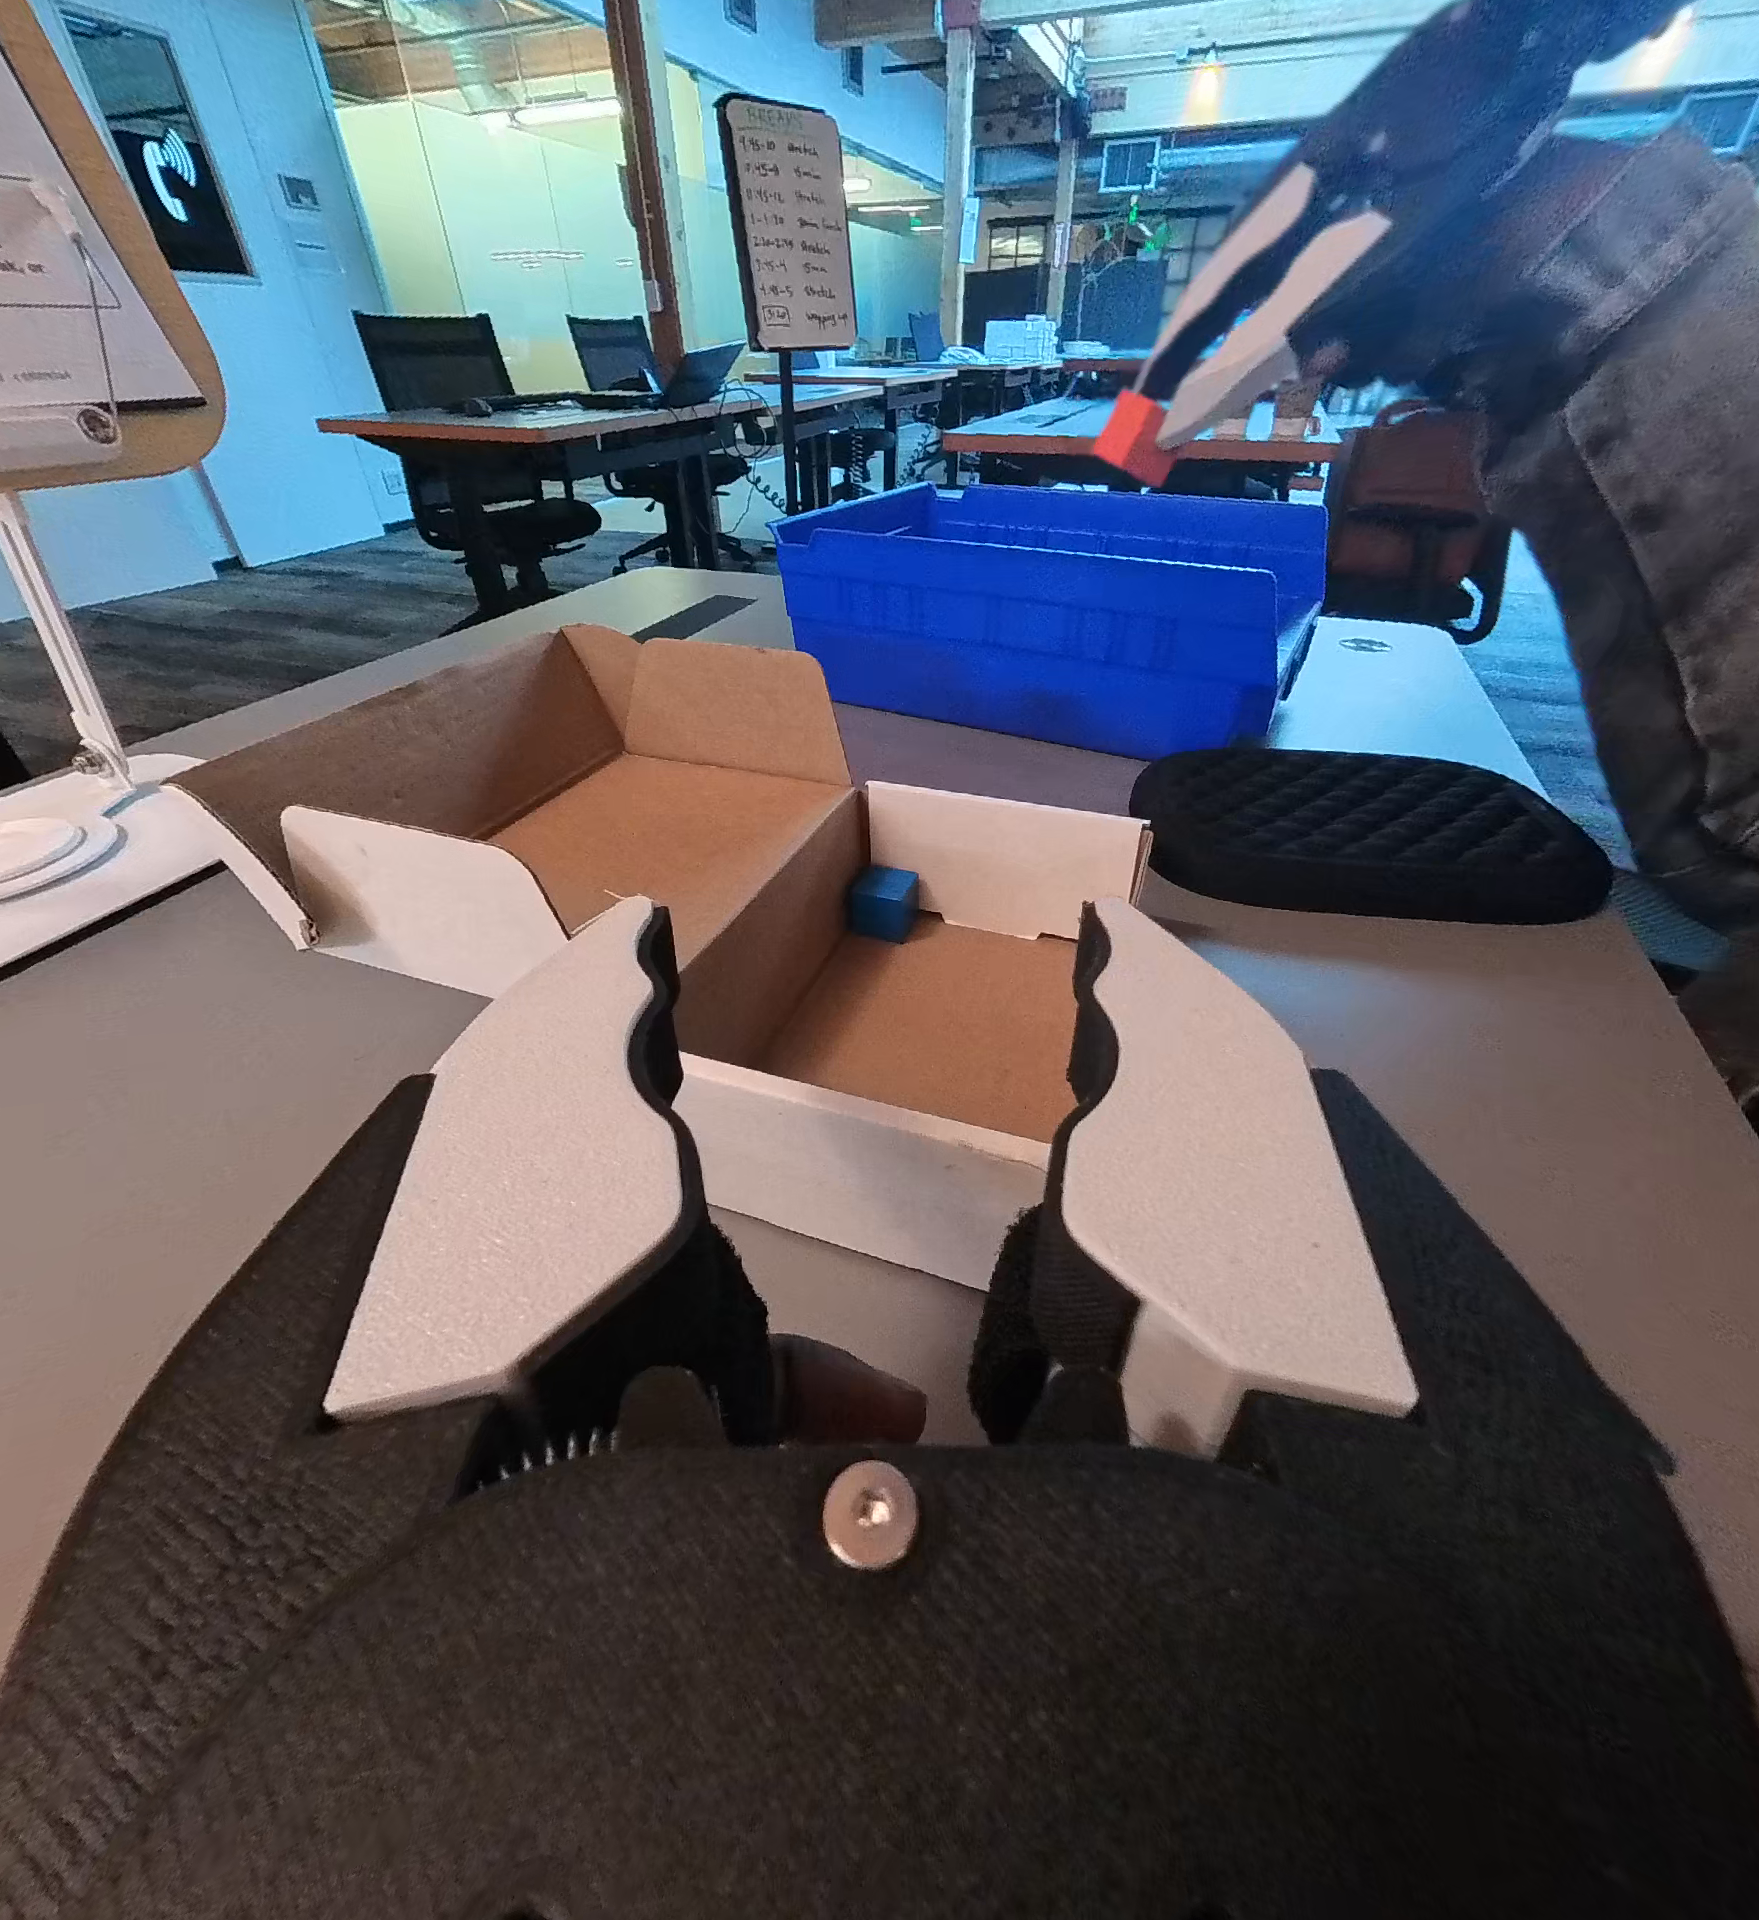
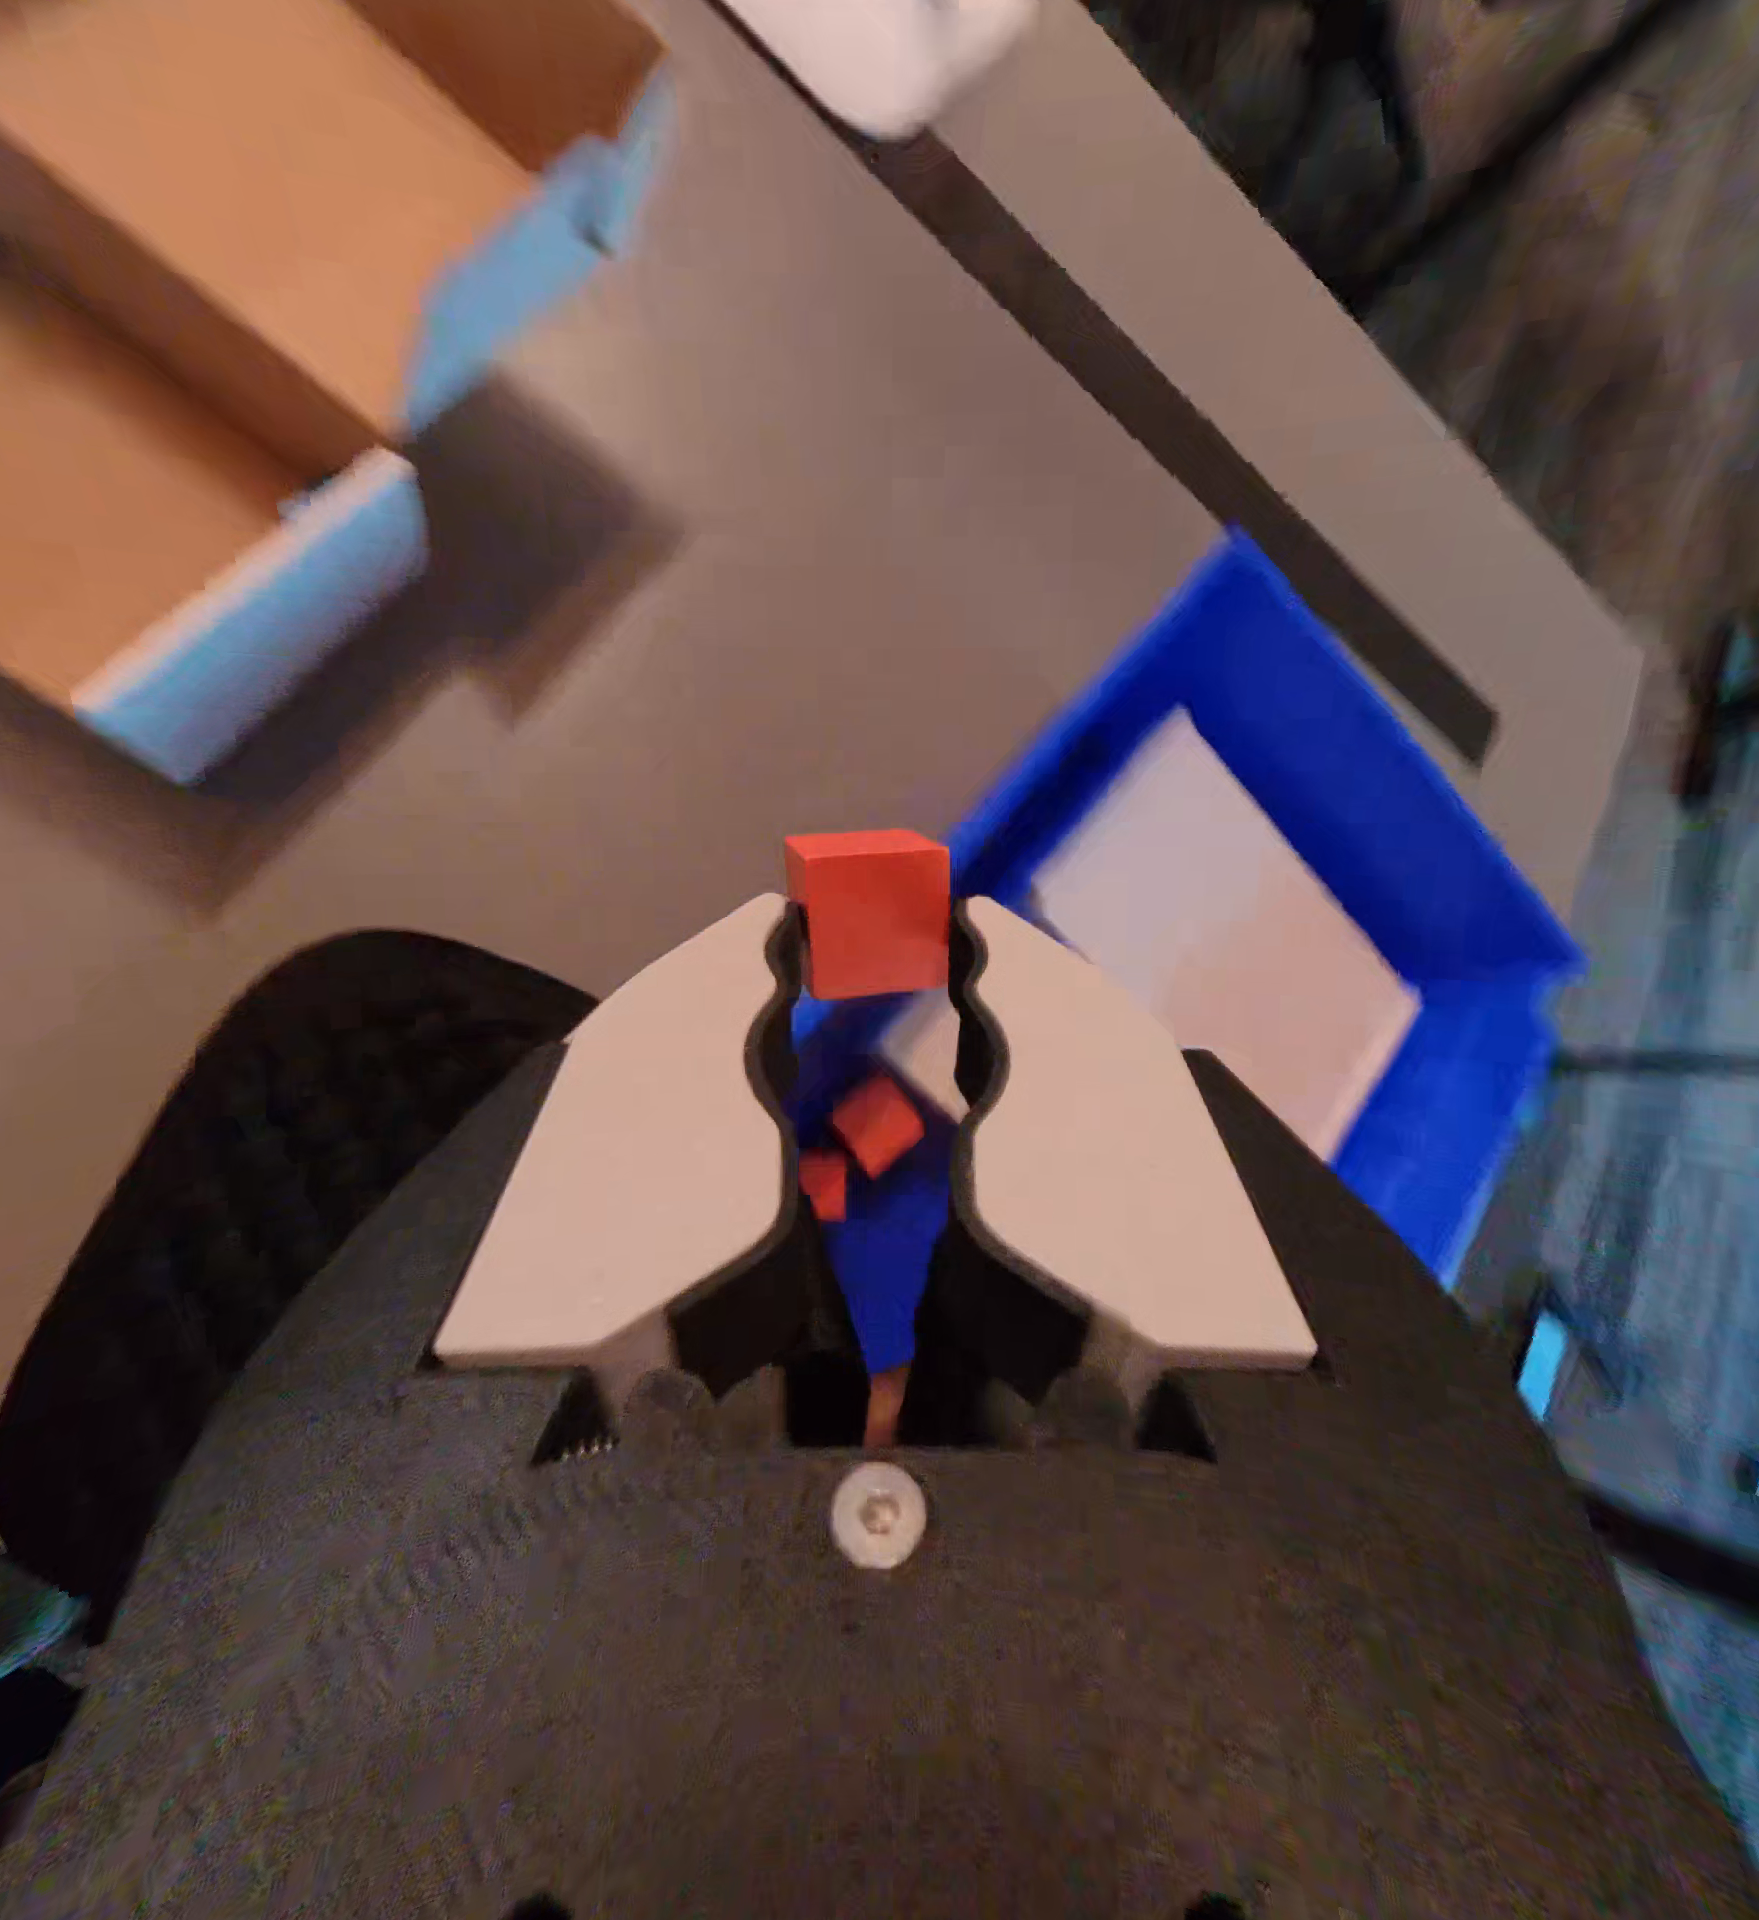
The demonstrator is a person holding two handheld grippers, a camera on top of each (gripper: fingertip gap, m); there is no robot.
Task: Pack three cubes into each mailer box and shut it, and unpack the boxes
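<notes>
Open-plan office w/ blue-tinted light. Grey worktop point(image 1: 179, 1091) in foreground; beyond it, dark patterned carpet point(image 1: 262, 613). Rows of wood-topped desks point(image 1: 563, 424) on black legs, black mesh chairs point(image 1: 439, 364) behind them, an open laptop point(image 1: 693, 376) on one desk. Whiteboard on a stand point(image 1: 790, 223) w/ handwriting, next to a wooden post point(image 1: 646, 177). Glass partition walls point(image 1: 501, 208) on the left, plus a dark wall panel w/ a white phone icon point(image 1: 174, 171). Exposed timber ceiling w/ a lit pendant lamp point(image 1: 1207, 78) far back.
</notes>
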